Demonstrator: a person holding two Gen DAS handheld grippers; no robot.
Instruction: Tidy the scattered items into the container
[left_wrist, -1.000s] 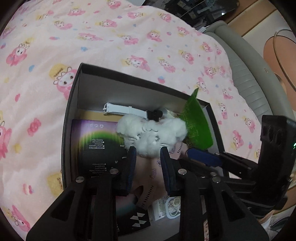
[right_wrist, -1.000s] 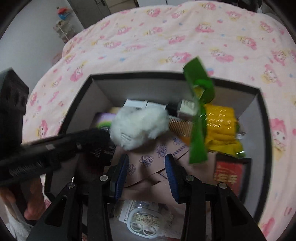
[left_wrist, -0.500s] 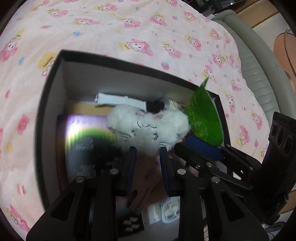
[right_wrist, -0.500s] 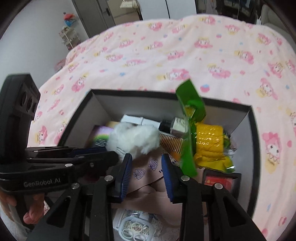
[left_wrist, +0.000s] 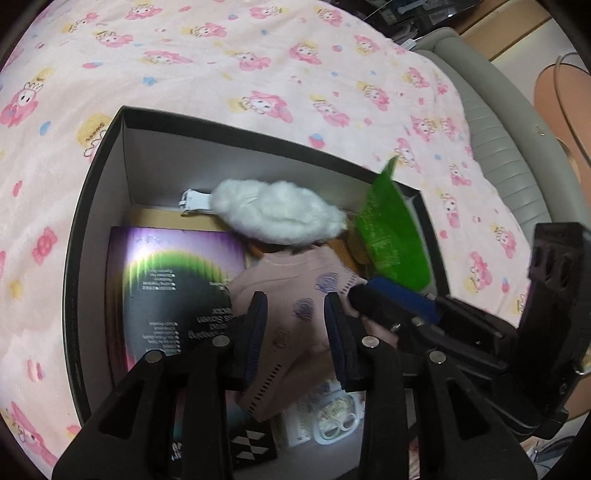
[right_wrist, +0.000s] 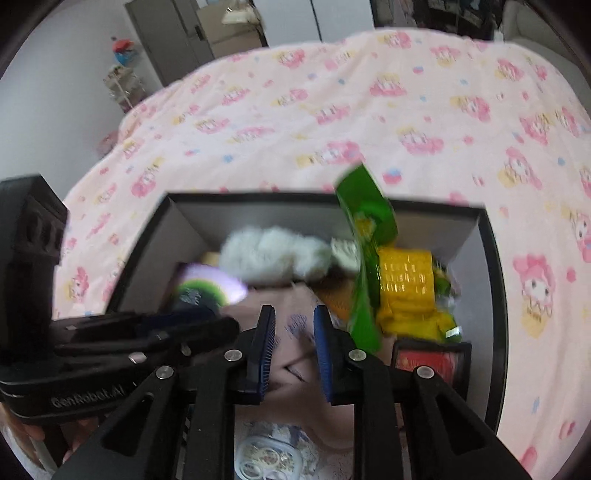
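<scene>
Pink paper bag is lying in the black box, long axis running six to twelve; white fluff at twelve; left gripper opening around it; right gripper closing over it.

left hand-held gripper opening, right hand-held gripper closing.

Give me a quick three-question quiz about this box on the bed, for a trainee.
1. True or false: the white fluffy toy lies inside the black box.
2. Which item pokes up above the box's rim? A) green packet B) shoe C) bottle
3. Fill in: the box rests on a ___ cartoon-print blanket.
Key: 1 true; 2 A; 3 pink.
</scene>
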